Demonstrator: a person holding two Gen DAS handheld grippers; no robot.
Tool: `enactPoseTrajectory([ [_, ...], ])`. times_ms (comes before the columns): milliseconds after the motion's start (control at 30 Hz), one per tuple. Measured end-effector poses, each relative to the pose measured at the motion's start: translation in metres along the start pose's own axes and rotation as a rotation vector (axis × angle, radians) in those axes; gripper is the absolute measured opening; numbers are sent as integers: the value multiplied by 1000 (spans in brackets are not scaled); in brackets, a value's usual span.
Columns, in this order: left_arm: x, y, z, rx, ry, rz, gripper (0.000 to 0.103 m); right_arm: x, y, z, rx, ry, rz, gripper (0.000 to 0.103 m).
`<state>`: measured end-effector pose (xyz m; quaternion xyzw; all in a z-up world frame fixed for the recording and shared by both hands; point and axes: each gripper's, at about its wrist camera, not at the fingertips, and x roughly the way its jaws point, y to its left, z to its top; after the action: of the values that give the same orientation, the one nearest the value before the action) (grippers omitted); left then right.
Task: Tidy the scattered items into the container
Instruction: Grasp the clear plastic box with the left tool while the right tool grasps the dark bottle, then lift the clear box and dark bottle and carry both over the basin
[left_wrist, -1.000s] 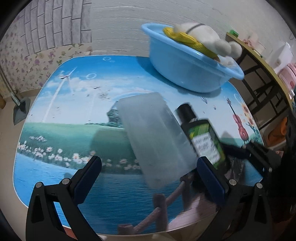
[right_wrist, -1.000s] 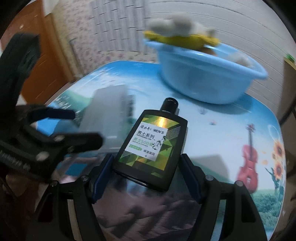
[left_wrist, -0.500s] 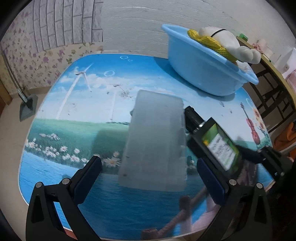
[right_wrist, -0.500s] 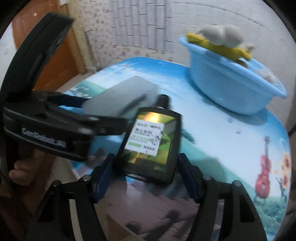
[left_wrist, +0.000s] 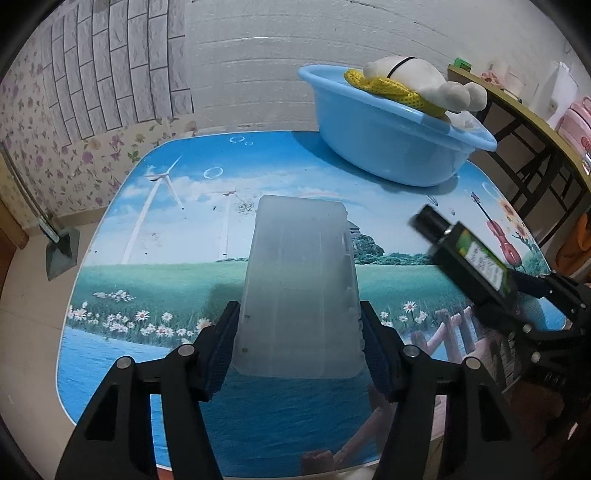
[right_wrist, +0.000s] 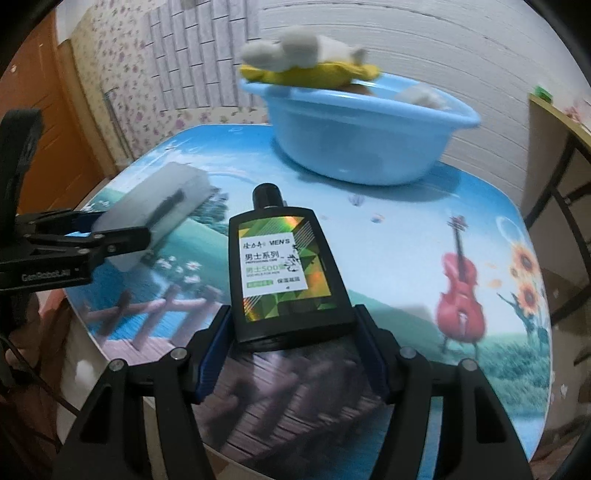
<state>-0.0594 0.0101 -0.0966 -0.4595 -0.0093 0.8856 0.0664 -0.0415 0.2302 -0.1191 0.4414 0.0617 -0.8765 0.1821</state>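
The left gripper (left_wrist: 299, 339) had just been closing, and its pads pressed on both long sides of the box (left_wrist: 301, 288), a frosted, translucent plastic case. The box pointed away from the camera, over the middle of the table (left_wrist: 177, 266) (its top is printed with a meadow, windmills and water). Whether the box rested on the table or was lifted a little, the pictures did not show.

The right gripper (right_wrist: 293, 343) was closed on the lower end of the bottle (right_wrist: 284, 273), which was black with a green and gold label. The cap of the bottle pointed toward the basin (right_wrist: 354, 144). From the left camera the bottle appeared at the right, above the table and apart from the box.

The blue basin stood at the far side of the table, near the wall. A toy (left_wrist: 417, 83), white and yellow, lay across its rim.
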Motion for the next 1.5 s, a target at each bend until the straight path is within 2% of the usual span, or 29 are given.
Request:
enactPoseTrajectory([
  [167,-6,4,-5,17,-18,36,61,-9,-19,-13,87,-10,-89,63],
  [300,-9,6,-10,21,-15,49,61,-17,-29,-19,137,-10,-119,63],
  [533,-9,2,-12,44,-18,58,62,-27,-28,-31,119,7,-121,63],
  [633,-1,0,-13,57,11,57,63,-25,-28,-28,117,6,-104,65],
  [767,1,-3,-12,77,0,67,69,-22,-26,-27,118,2,-72,72],
  [867,4,-4,-10,81,-6,70,76,-18,-24,-27,94,-14,-73,76],
  [967,10,-1,-7,63,-10,62,85,-13,-26,-24,86,-23,-96,85],
  [1033,14,3,-6,42,-11,53,93,-8,-31,-22,100,-25,-96,102],
  [1100,17,6,-5,30,-13,59,103,-5,-34,-21,106,-36,-110,103],
  [1500,23,7,-2,21,-87,67,103,-1,-41,-18,133,-84,-148,103],
])
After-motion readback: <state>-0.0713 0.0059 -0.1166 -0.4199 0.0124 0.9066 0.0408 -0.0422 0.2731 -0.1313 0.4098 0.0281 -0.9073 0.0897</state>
